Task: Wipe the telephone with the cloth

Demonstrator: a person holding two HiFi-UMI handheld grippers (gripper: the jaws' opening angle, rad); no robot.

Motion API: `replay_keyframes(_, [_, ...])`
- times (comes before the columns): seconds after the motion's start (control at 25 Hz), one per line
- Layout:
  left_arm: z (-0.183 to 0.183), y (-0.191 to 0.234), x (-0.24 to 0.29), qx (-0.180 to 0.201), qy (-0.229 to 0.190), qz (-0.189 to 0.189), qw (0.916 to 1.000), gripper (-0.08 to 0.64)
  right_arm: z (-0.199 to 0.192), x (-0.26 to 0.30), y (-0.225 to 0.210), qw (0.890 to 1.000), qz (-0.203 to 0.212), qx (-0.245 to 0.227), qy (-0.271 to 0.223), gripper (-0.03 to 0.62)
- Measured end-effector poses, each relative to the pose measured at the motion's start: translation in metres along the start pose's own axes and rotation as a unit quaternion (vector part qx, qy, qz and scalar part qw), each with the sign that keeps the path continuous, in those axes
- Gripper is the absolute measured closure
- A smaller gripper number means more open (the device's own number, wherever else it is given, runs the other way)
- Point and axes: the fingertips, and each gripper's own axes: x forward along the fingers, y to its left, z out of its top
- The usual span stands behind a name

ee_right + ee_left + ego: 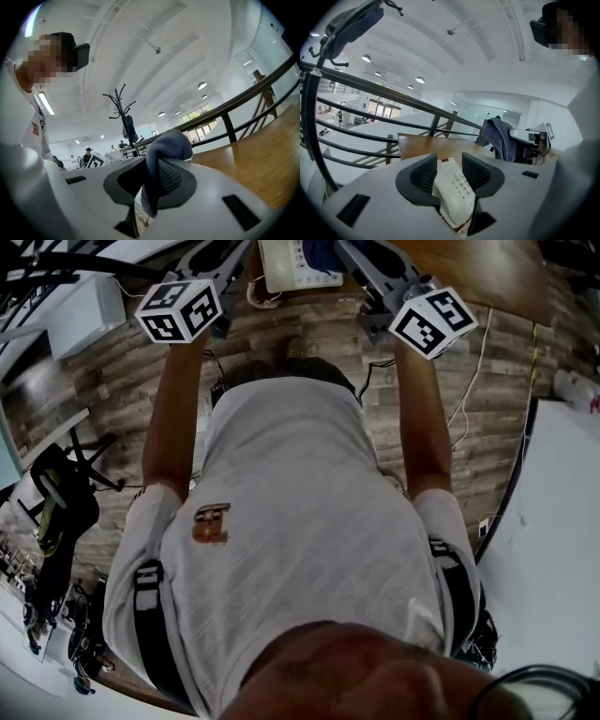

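white T-shirt [309, 512], black straps [148, 620], perhaps orange logo [212, 523]

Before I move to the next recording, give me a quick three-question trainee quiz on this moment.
1. True or false: the right gripper is clamped on the blue cloth.
2. What shows between the parted jaws of the left gripper? A) telephone B) mug C) cloth
3. Fill in: the telephone lies on a ____ table.
Key: 1 true; 2 A; 3 wooden.
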Motion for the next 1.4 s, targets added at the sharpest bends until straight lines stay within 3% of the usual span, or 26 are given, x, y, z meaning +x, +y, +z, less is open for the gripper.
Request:
replay_keyframes(0.32, [-0.034,0.014,0.028,-0.039,0.063,0.029,0.9969,0.334,-0.009,0.019,-0.031,0.998,0.011,0.035,0.051,0.520])
replay_keyframes(0.6, [-0.057,0.029,0.046,-0.075,0.113,0.016,0.9906,0.324,-0.025,0.057,-0.038,0.992,0.039,0.048,0.109,0.520])
replay_keyframes(0.8, [-0.072,0.037,0.053,-0.109,0.139,-0.005,0.9842,0.324,-0.050,0.083,-0.040,0.980,0.058,0.044,0.186,0.520])
replay_keyframes(1.08, [-0.085,0.043,0.061,-0.123,0.168,-0.018,0.9778,0.324,-0.077,0.109,-0.049,0.962,0.061,0.052,0.262,0.520])
replay_keyframes(1.4, [-0.092,0.048,0.068,-0.138,0.176,-0.040,0.9738,0.324,-0.112,0.127,-0.073,0.944,0.033,0.055,0.323,0.520])
